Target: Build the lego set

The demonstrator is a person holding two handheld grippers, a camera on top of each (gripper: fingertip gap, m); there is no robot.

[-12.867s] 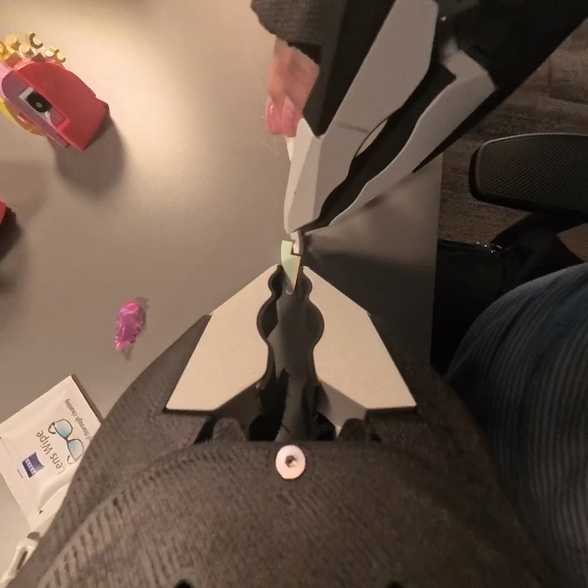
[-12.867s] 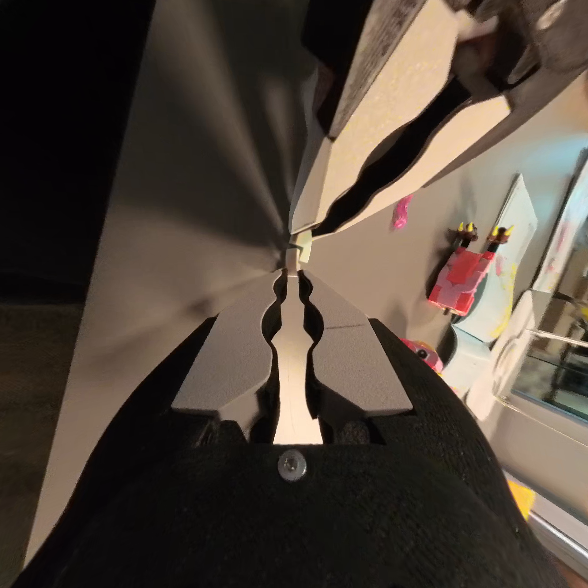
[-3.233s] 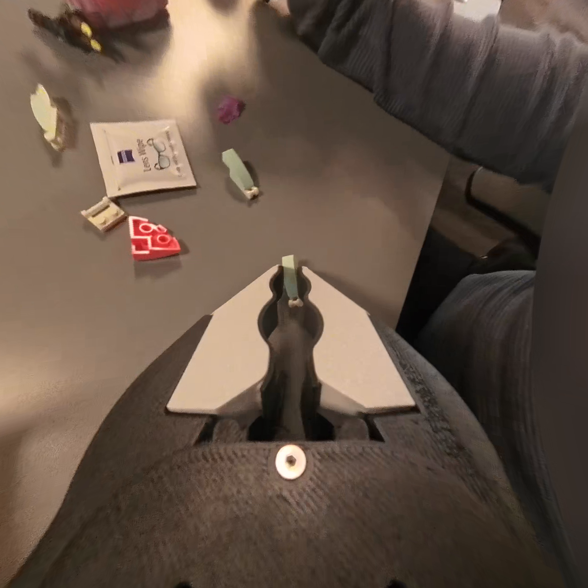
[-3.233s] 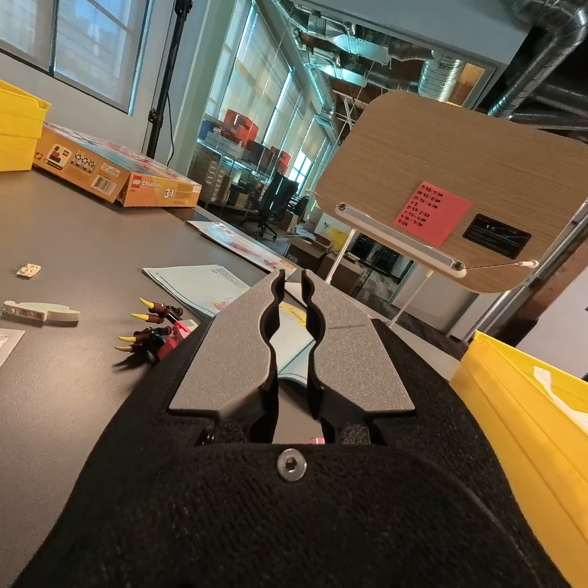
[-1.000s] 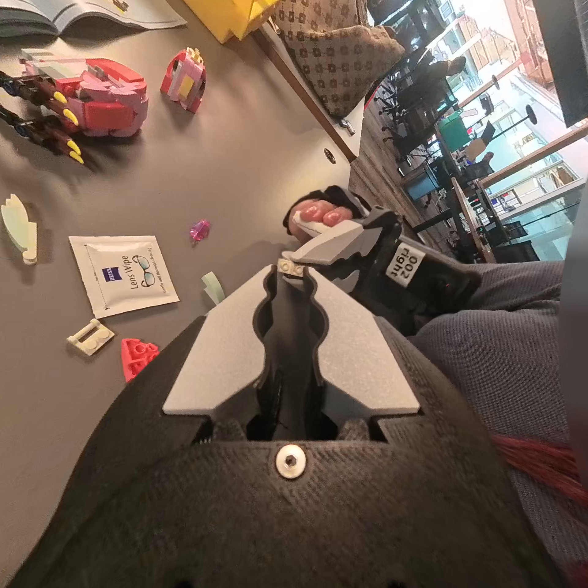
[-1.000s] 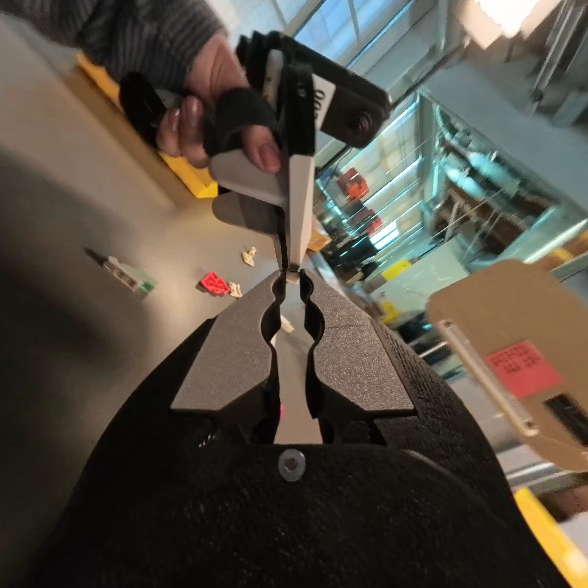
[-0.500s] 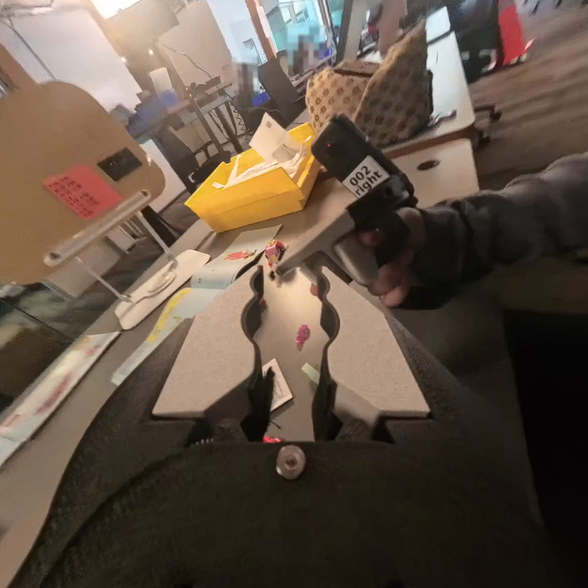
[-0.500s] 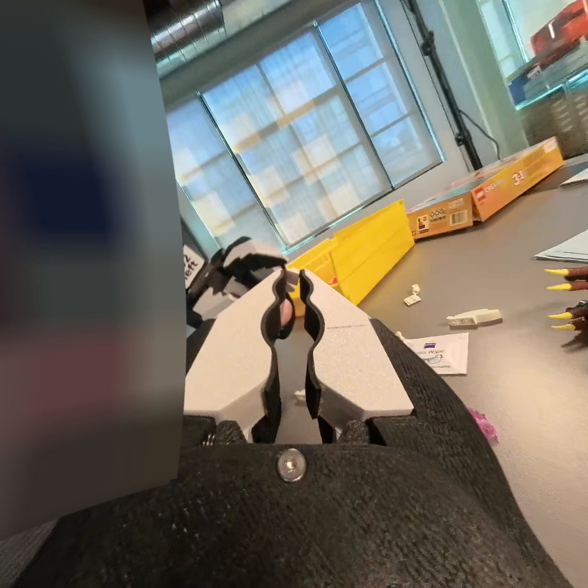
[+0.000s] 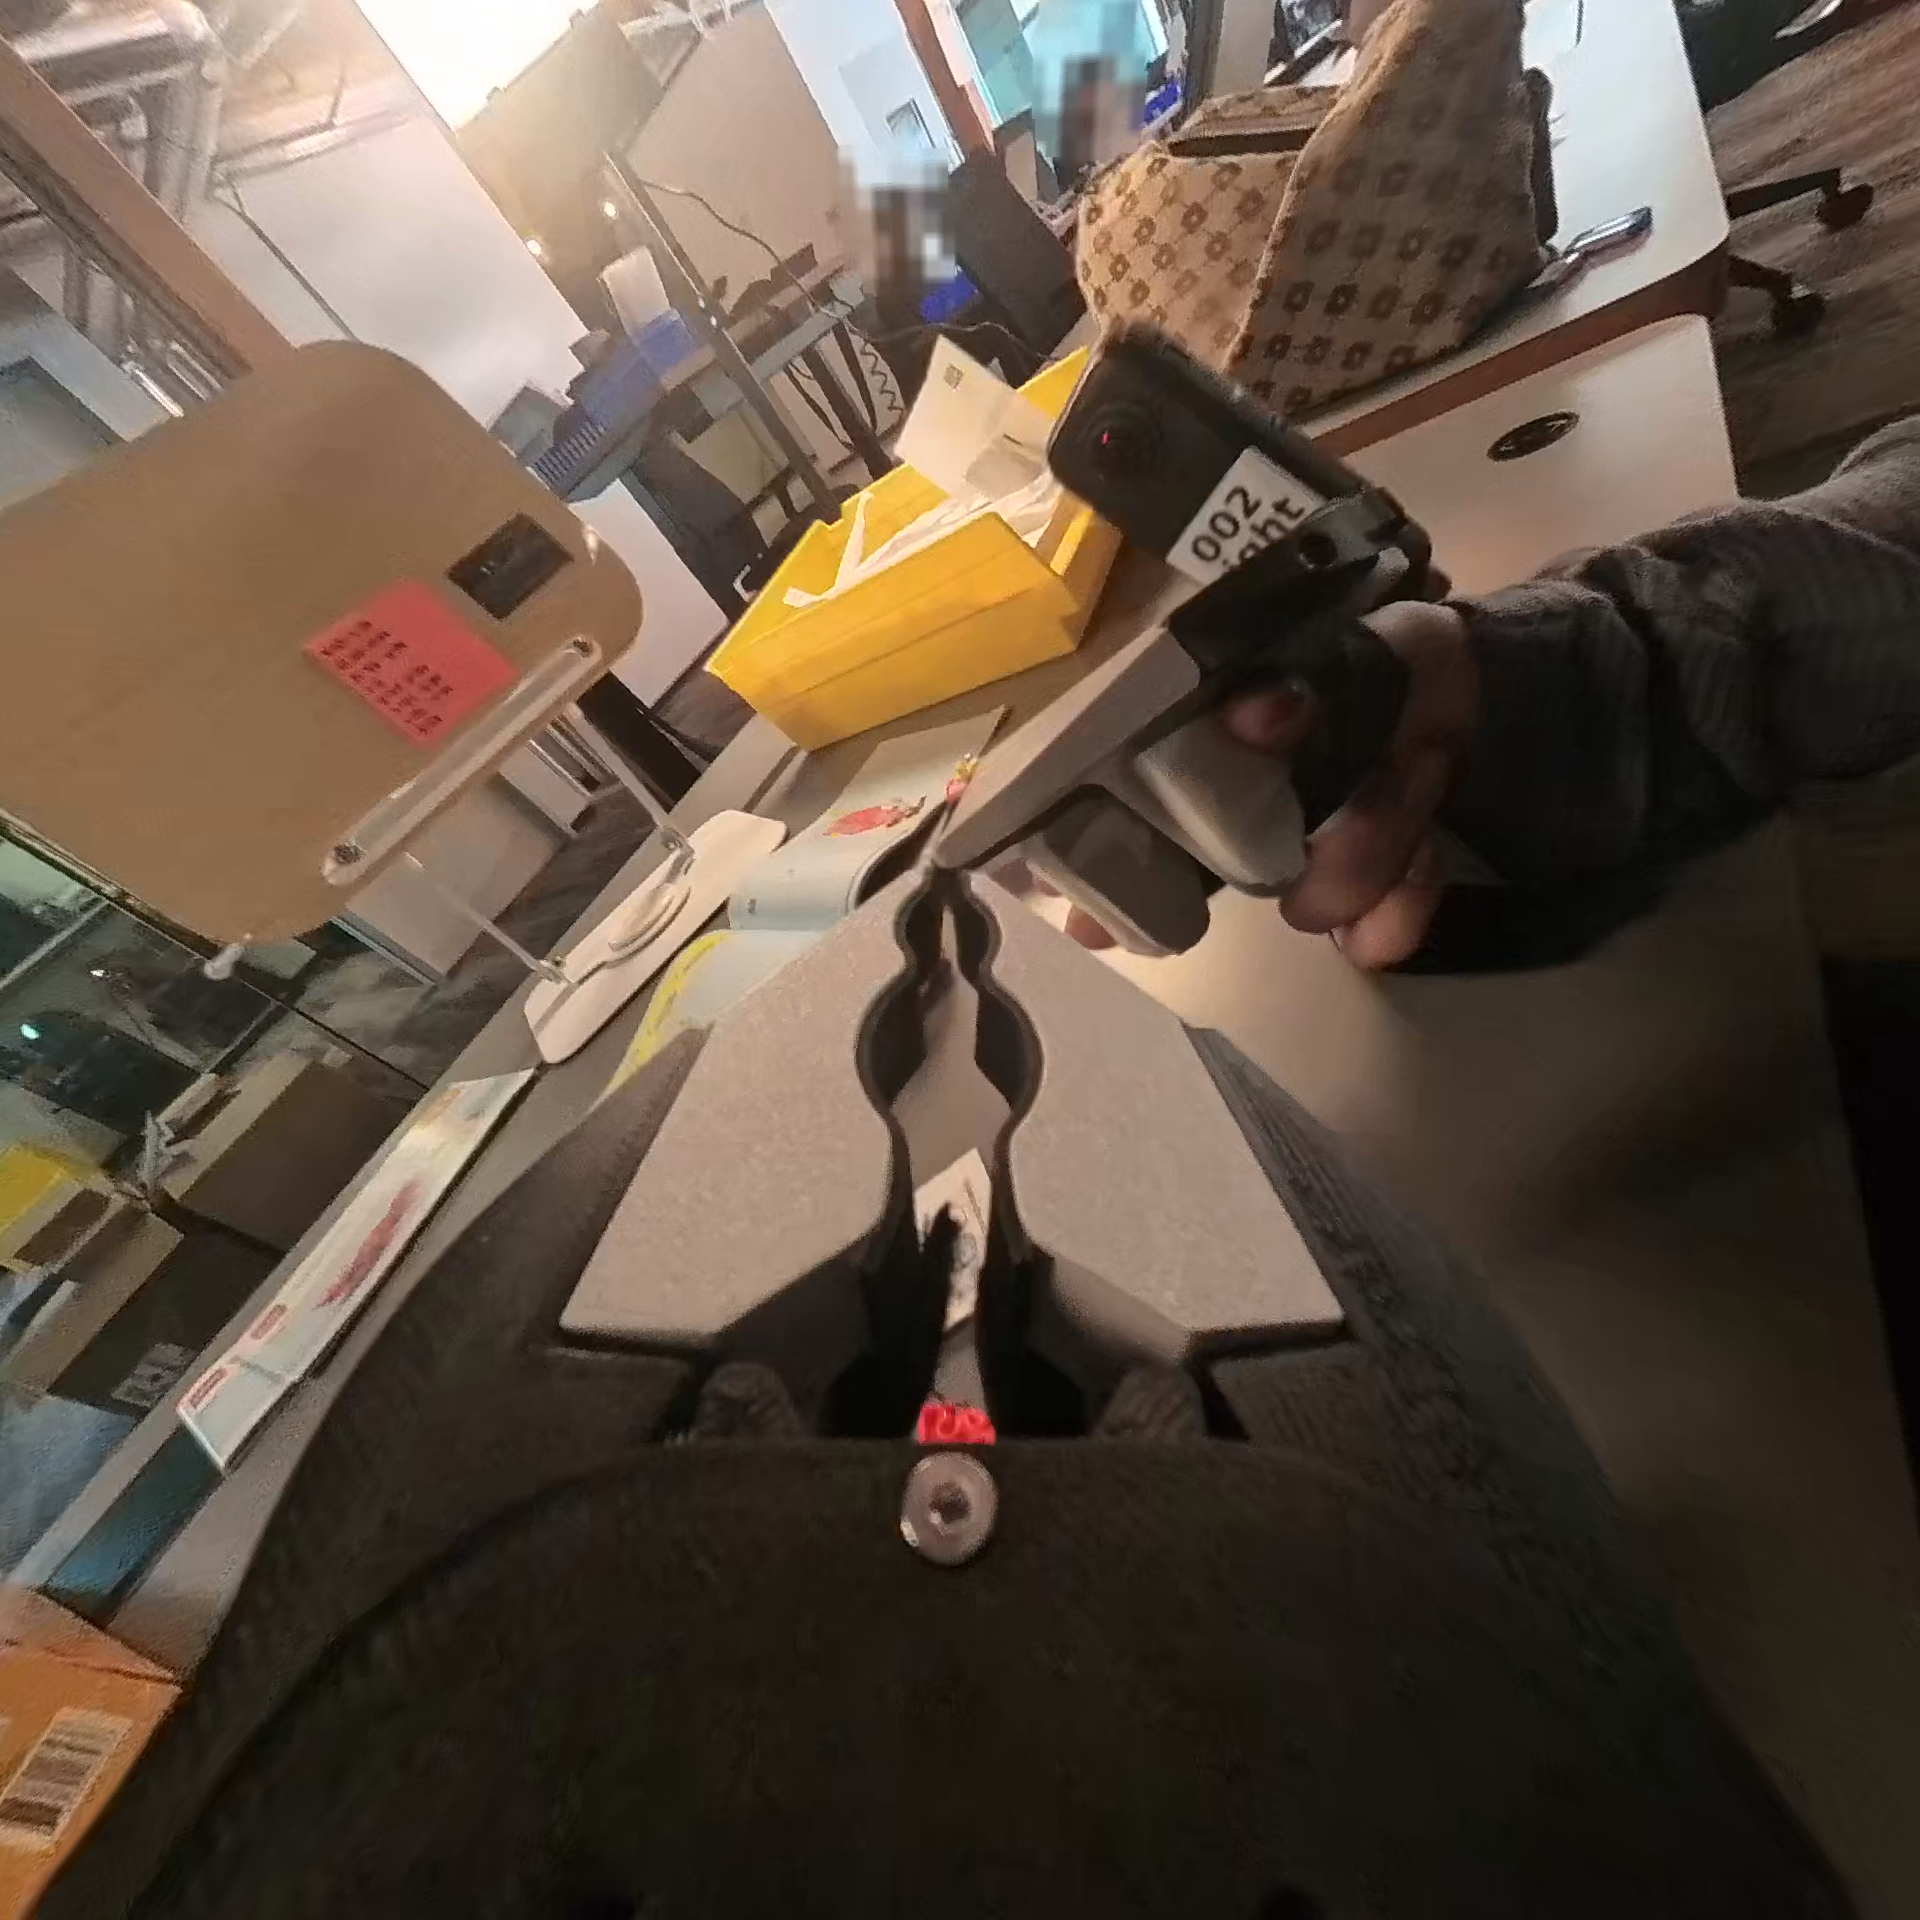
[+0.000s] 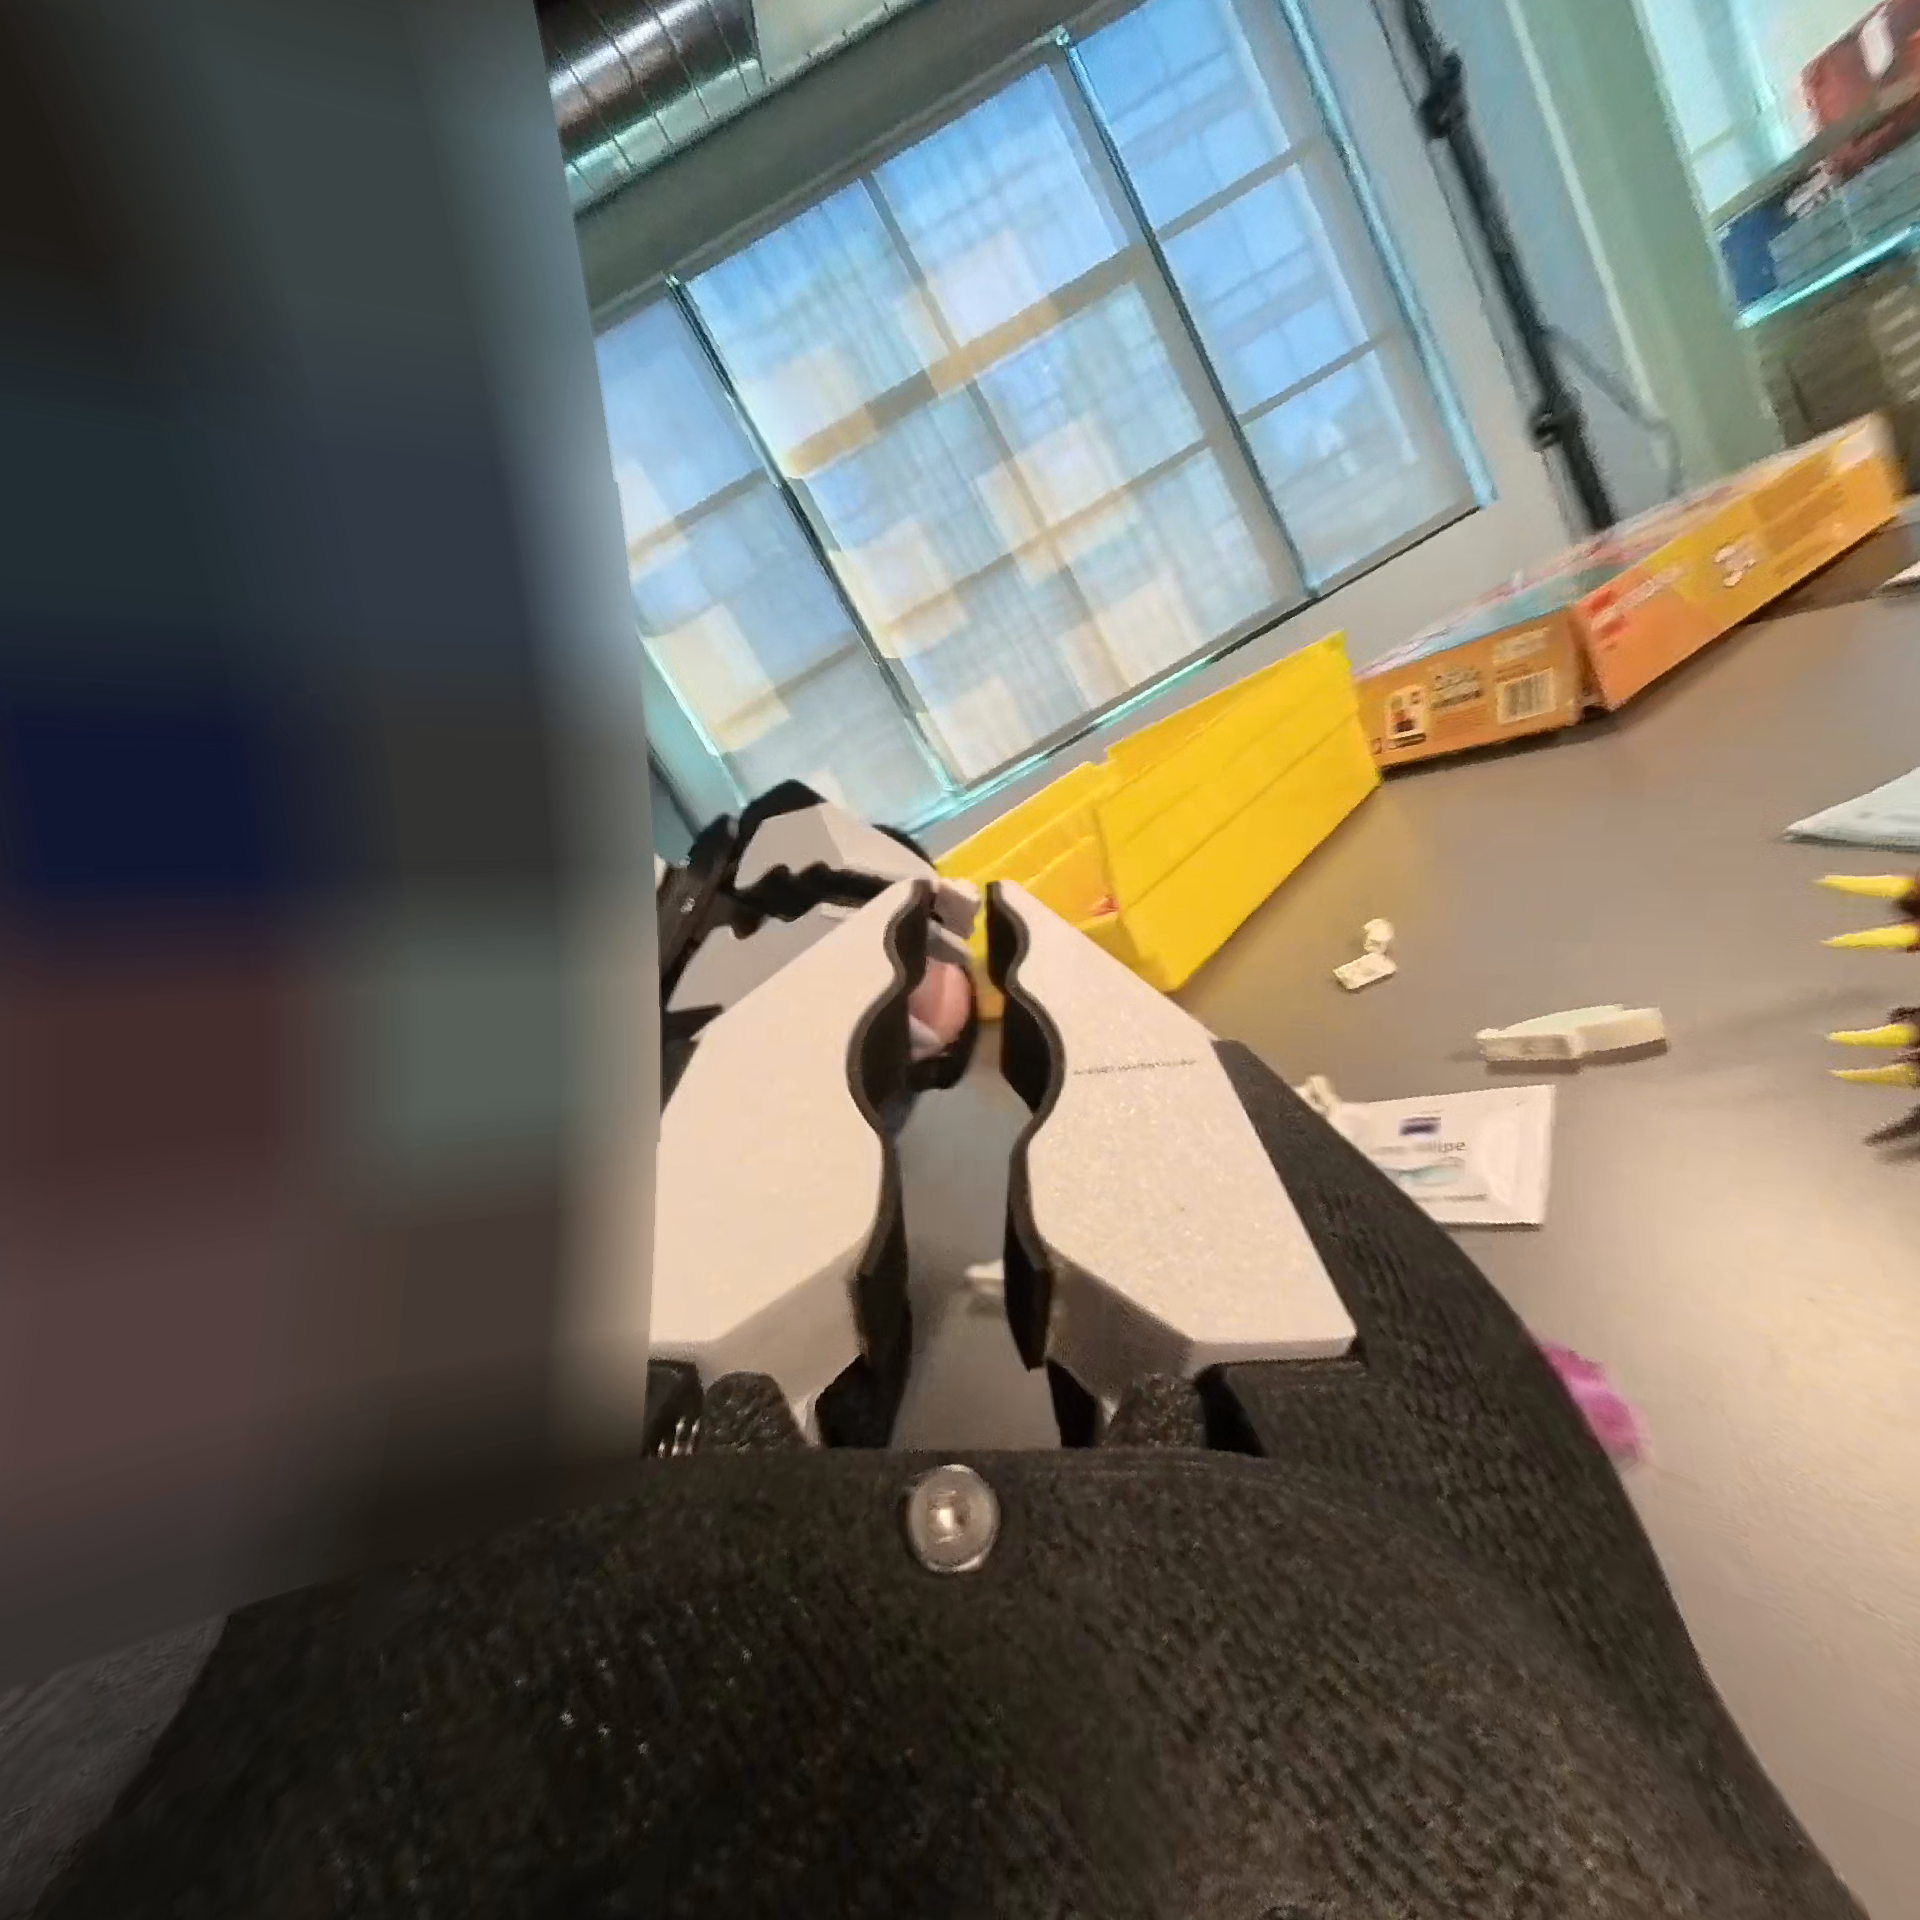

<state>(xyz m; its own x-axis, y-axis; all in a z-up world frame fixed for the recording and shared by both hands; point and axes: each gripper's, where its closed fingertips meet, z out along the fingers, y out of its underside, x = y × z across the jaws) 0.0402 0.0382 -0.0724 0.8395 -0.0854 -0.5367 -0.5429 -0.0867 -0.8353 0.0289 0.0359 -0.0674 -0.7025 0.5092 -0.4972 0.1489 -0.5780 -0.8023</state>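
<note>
Two grippers meet tip to tip above the grey bench (image 9: 1351,1091) in the left wrist view. The left hand-held gripper (image 9: 940,896) has its fingers drawn nearly together, with only a thin slit left at the tips. This view does not show what is pinched there. The right hand-held gripper (image 9: 940,860) comes in from the right, held by a hand (image 9: 1382,810) in a dark sleeve, and its tip touches the left one's tip. Beyond them lie an open booklet (image 9: 883,800) and a yellow bin (image 9: 914,623) of papers. A wooden board (image 9: 260,644) on a stand rises at left. A red brick (image 9: 956,1423) shows low between the fingers.

From the right wrist view, the right hand-held gripper's fingers stand a little apart. A small pale piece (image 10: 958,906) sits between their tips at the end of the left gripper. It lies against the left finger, with a clear gap to the other, so the right gripper has no hold on it. On the bench to the right lie a white sachet (image 10: 1455,1148), a pale green-and-white part (image 10: 1569,1034), small white bits (image 10: 1366,966) and a pink bit (image 10: 1595,1397). Yellow bins (image 10: 1226,810) and orange boxes (image 10: 1558,644) stand farther back.
</note>
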